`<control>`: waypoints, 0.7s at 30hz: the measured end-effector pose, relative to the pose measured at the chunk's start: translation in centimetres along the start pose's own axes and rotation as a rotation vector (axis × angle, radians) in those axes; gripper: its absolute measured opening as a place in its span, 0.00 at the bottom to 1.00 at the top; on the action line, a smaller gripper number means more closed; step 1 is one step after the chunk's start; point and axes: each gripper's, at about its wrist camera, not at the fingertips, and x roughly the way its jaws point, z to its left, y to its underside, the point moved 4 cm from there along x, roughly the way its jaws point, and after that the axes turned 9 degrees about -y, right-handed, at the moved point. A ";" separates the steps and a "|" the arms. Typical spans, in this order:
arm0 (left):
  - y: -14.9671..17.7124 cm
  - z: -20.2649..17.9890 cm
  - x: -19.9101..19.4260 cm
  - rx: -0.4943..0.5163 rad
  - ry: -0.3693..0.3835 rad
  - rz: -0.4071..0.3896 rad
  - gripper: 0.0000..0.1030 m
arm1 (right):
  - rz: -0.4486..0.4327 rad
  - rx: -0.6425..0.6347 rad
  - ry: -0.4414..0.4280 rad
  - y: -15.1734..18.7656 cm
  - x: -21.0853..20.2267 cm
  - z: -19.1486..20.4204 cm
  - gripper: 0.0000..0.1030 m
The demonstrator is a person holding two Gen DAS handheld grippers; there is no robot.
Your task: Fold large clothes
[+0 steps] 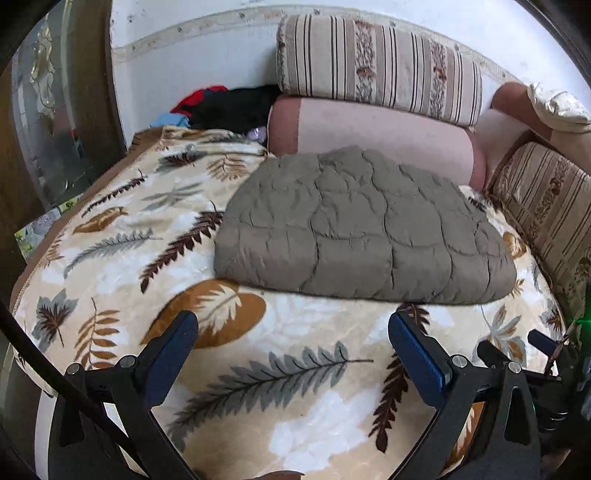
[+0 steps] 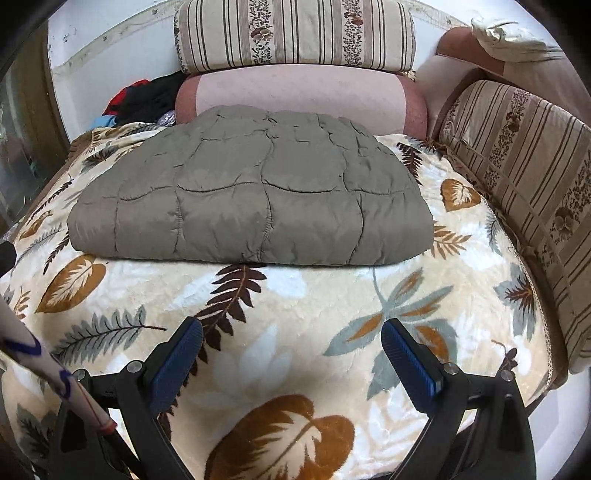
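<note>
A grey-brown quilted garment (image 1: 362, 225) (image 2: 251, 199) lies folded into a thick flat bundle on the leaf-patterned blanket (image 1: 258, 369) (image 2: 295, 350). My left gripper (image 1: 293, 325) hovers open above the blanket, a short way in front of the bundle's near edge, with nothing between its blue pads. My right gripper (image 2: 291, 332) is likewise open and empty, facing the middle of the bundle's front edge from a short distance. Part of the right gripper shows at the lower right of the left wrist view.
A pink bolster (image 1: 369, 129) (image 2: 303, 96) lies behind the bundle with a striped cushion (image 1: 380, 62) (image 2: 295, 33) stacked on it. Another striped cushion (image 2: 524, 177) lines the right side. A heap of red, black and blue clothes (image 1: 221, 107) sits at the back left by the wall.
</note>
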 end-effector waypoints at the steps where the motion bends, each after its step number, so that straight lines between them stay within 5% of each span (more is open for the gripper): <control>1: 0.2 -0.2 0.3 0.003 -0.004 0.012 0.99 | 0.000 -0.002 0.001 0.0 0.0 0.1 0.97; 21: 1.0 -0.7 2.4 0.005 -0.040 0.083 0.99 | 0.036 -0.033 0.014 0.6 1.9 0.5 0.97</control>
